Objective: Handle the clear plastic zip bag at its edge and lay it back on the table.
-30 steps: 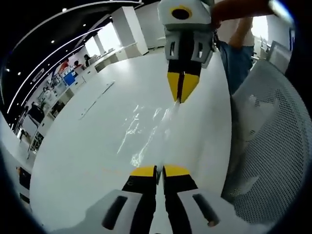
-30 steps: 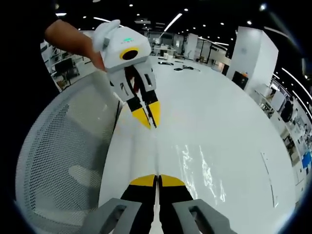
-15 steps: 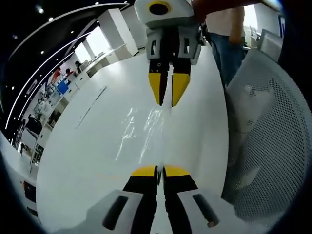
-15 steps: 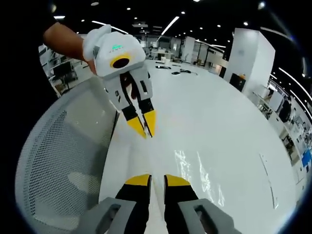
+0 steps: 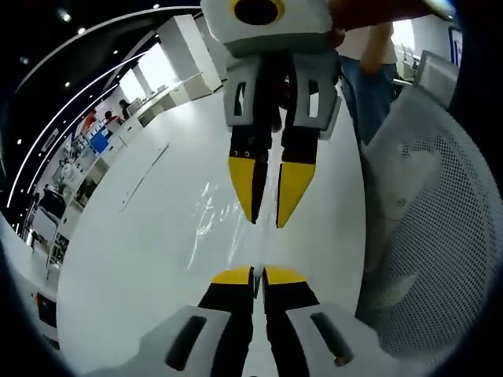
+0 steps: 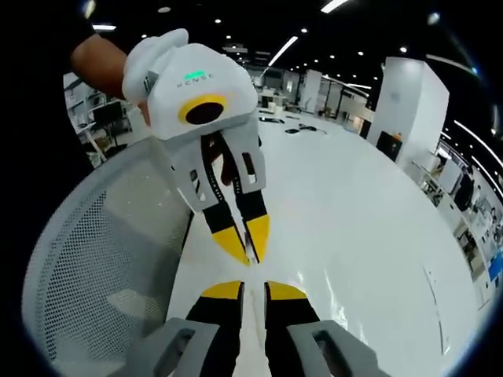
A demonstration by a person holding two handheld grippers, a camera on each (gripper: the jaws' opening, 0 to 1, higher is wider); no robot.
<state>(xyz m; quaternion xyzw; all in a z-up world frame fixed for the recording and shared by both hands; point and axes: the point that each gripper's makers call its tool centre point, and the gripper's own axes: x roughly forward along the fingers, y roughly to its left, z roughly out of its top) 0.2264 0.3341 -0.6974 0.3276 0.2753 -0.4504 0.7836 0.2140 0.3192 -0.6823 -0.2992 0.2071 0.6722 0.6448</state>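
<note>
The clear plastic zip bag [image 5: 214, 226] lies crinkled and shiny on the white table [image 5: 134, 259], reaching back to my left gripper [image 5: 253, 275]. That gripper's yellow-tipped jaws are shut on the bag's near edge. My right gripper [image 5: 271, 206] comes down from the top of the left gripper view, open, its tips just above the bag and holding nothing. In the right gripper view my right gripper [image 6: 253, 292] stands open at the bottom. My left gripper [image 6: 245, 242] hangs shut just beyond it, held by a hand.
A white mesh chair [image 5: 428, 228] stands against the table's edge, also seen as the mesh chair [image 6: 86, 267] in the right gripper view. A person in jeans [image 5: 383, 75] stands behind. A thin strip [image 5: 145, 177] lies farther out on the table.
My right gripper opened and let go of the bag's far edge, then came much closer to my left gripper. The left gripper stayed shut on the near edge.
</note>
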